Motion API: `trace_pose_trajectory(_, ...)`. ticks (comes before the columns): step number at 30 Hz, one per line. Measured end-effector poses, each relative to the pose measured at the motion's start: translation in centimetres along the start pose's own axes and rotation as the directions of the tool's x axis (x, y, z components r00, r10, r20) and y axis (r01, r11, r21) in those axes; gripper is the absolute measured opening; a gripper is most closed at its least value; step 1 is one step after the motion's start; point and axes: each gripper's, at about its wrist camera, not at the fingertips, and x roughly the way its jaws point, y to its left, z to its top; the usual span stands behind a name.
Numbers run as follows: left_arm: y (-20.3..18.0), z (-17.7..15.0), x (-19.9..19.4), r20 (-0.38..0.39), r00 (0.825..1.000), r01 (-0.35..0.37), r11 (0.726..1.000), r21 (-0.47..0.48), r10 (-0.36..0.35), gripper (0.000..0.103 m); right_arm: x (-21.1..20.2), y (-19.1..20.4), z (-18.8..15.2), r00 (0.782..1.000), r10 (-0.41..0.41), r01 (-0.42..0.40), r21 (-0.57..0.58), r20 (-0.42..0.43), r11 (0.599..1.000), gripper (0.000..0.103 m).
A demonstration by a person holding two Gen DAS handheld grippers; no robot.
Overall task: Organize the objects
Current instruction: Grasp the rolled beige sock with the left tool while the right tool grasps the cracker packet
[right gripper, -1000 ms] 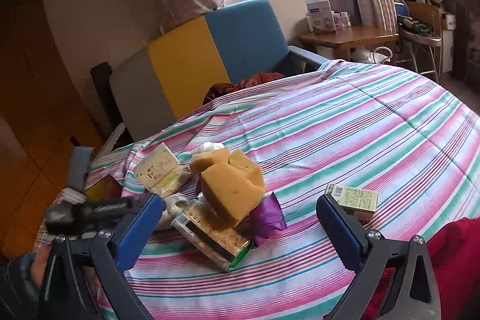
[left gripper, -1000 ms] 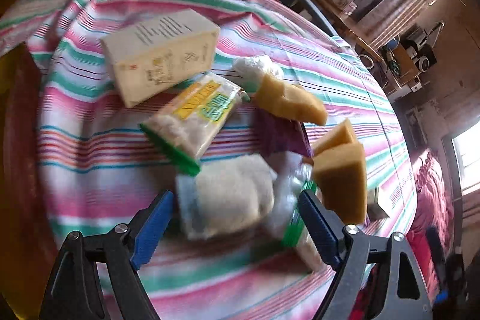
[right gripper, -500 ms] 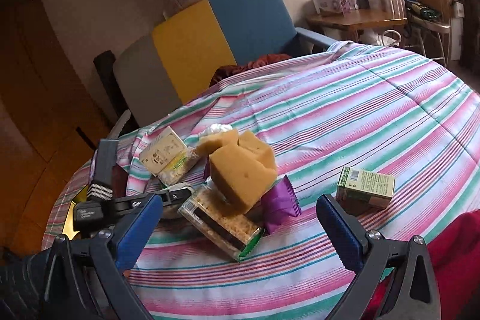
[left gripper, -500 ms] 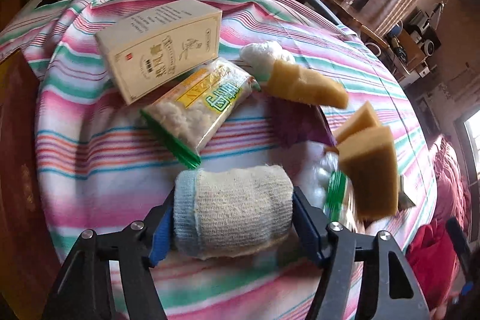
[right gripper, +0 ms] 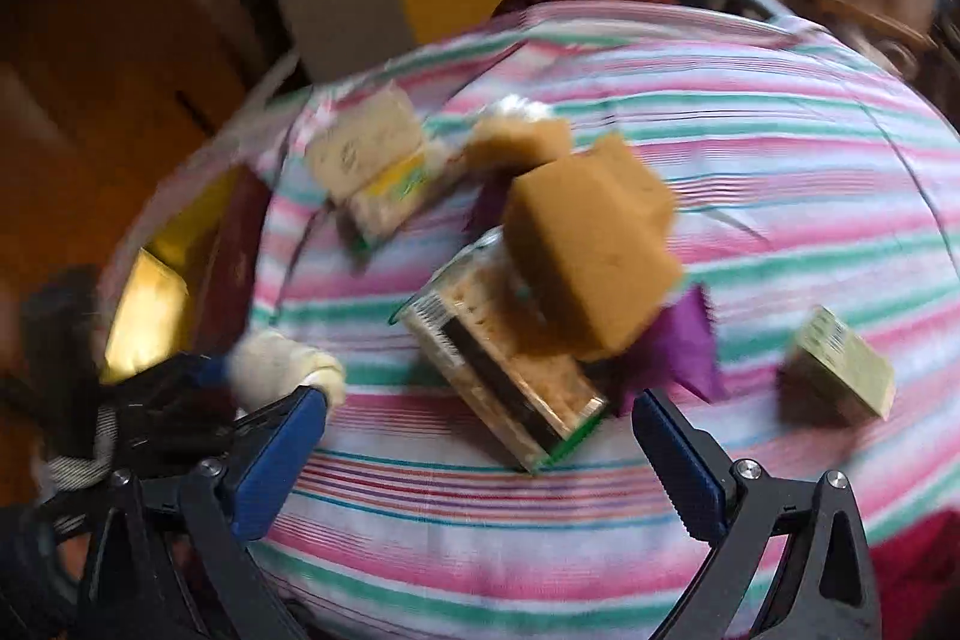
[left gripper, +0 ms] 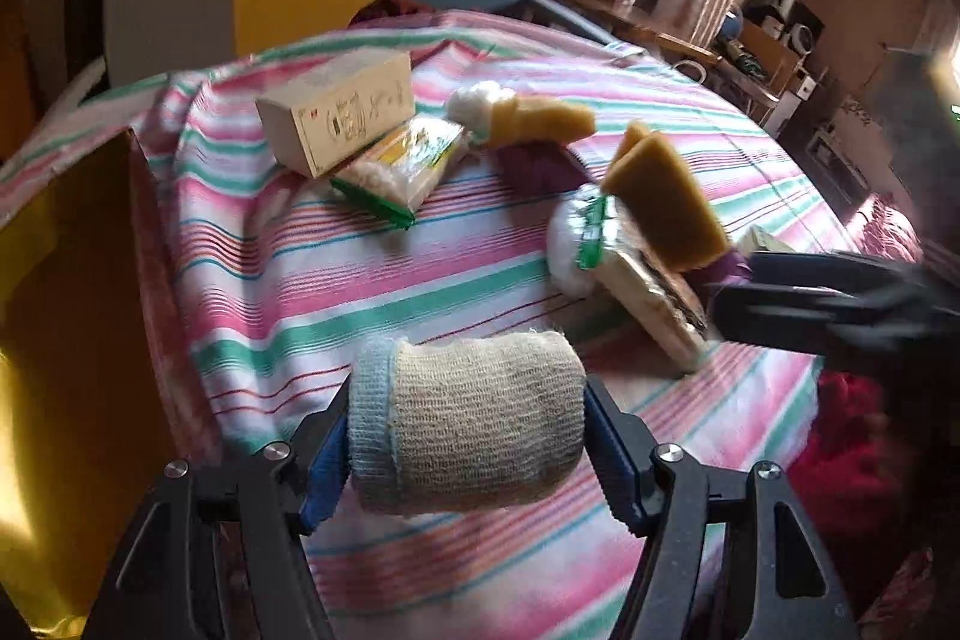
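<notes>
left tool (left gripper: 465, 451) grips rolled cloth (left gripper: 468, 430) | right tool (right gripper: 480, 451) agape, blurred | green carton (right gripper: 840, 367) right view only

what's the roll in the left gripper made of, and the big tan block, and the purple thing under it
The roll: knitted or woven fabric, beige with a pale blue band, matte; the mesh weave shows, perhaps an elastic bandage. The big tan block: probably sponge foam, with a dull porous face and soft corners. The purple thing: looks like a thin crinkled plastic or foil wrapper; too blurred to be sure.

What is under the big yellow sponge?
The big yellow sponge leans on a clear snack packet; a purple wrapper pokes out beside it. Anything further beneath is hidden.
</notes>
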Motion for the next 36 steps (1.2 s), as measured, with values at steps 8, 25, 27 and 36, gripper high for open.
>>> trace_pose_trajectory(8,-0.4,-0.6,-3.3,0.077,0.997,0.011,1.0,0.015,-0.012,0.07,5.5,-0.6,0.7,0.99,-0.066,0.059,-0.06,-0.126,0.996,0.098)
trace_pose_trajectory(25,3.7,-2.2,-8.6,0.159,0.977,-0.128,0.986,-0.108,0.144,0.07,5.7,0.5,0.1,0.988,-0.059,0.037,-0.157,-0.142,0.987,0.053)
trace_pose_trajectory(27,5.0,-2.3,-9.5,0.17,0.969,-0.158,0.977,-0.145,0.182,0.07,5.5,0.5,0.1,0.988,-0.056,0.033,-0.157,-0.145,0.987,0.053)
trace_pose_trajectory(36,8.5,-2.9,-13.3,0.21,0.913,-0.308,0.928,-0.212,0.351,0.07,5.0,0.0,0.0,0.989,-0.046,0.025,-0.14,-0.143,0.99,0.053)
